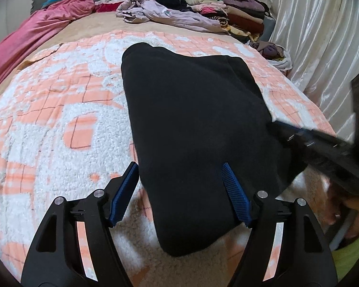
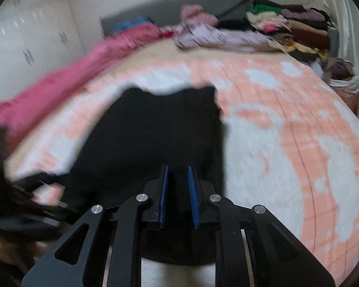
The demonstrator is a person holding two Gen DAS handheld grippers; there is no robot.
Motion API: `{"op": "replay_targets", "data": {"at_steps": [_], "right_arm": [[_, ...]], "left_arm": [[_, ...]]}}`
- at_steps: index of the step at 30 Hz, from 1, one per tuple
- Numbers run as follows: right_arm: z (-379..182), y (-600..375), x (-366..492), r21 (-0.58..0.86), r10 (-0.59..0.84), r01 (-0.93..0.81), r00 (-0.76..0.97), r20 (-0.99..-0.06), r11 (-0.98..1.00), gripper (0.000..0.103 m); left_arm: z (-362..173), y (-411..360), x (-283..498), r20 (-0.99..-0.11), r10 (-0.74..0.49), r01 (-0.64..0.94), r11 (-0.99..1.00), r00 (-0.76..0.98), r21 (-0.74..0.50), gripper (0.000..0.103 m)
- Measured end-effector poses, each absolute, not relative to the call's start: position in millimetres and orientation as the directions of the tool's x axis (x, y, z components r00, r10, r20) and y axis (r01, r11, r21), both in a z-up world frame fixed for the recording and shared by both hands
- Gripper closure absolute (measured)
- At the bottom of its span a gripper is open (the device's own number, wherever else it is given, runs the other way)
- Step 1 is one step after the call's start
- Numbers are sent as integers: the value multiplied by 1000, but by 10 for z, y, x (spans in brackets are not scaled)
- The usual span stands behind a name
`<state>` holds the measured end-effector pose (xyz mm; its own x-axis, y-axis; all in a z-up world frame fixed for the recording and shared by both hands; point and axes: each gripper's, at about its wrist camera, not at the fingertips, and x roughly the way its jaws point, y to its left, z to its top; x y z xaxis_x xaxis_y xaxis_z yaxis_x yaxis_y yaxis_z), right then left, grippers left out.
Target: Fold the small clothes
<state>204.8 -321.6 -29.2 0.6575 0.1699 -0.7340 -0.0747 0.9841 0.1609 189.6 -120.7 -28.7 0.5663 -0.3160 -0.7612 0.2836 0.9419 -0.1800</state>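
The black garment lies folded on the peach-and-white blanket, both the left gripper and right gripper parted over it, clothes pile at one o'clock.

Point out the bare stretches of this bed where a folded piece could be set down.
Free: the peach-and-white blanket left of the black garment, up to the pink cover; also the blanket strip right of the garment, toward the white curtain. The tan sheet beyond is partly open. Crowded: the far right corner, with the lilac heap and the stacked clothes.
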Motion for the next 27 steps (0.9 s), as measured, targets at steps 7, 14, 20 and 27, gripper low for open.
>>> {"op": "replay_targets", "data": {"at_steps": [7,14,20,27], "right_arm": [[-88,-3199,1860,176,172,-69,710,-682,982,80],[172,-3190,1425,139,138,-66,778,-614,988,57],[348,-3145,1024,106,106,-57,834,-542,993,23],[390,-3094,654,75,62,-28,859,-508,997,8]], "left_arm": [[-213,-1163,1783,-753,-306,283,945,583,-165,39],[-43,-1108,1616,-724,-307,282,946,618,-161,28],[71,-1012,1377,-706,-301,279,948,641,-152,11],[150,-868,1075,-689,-263,247,961,675,-125,10]]}}
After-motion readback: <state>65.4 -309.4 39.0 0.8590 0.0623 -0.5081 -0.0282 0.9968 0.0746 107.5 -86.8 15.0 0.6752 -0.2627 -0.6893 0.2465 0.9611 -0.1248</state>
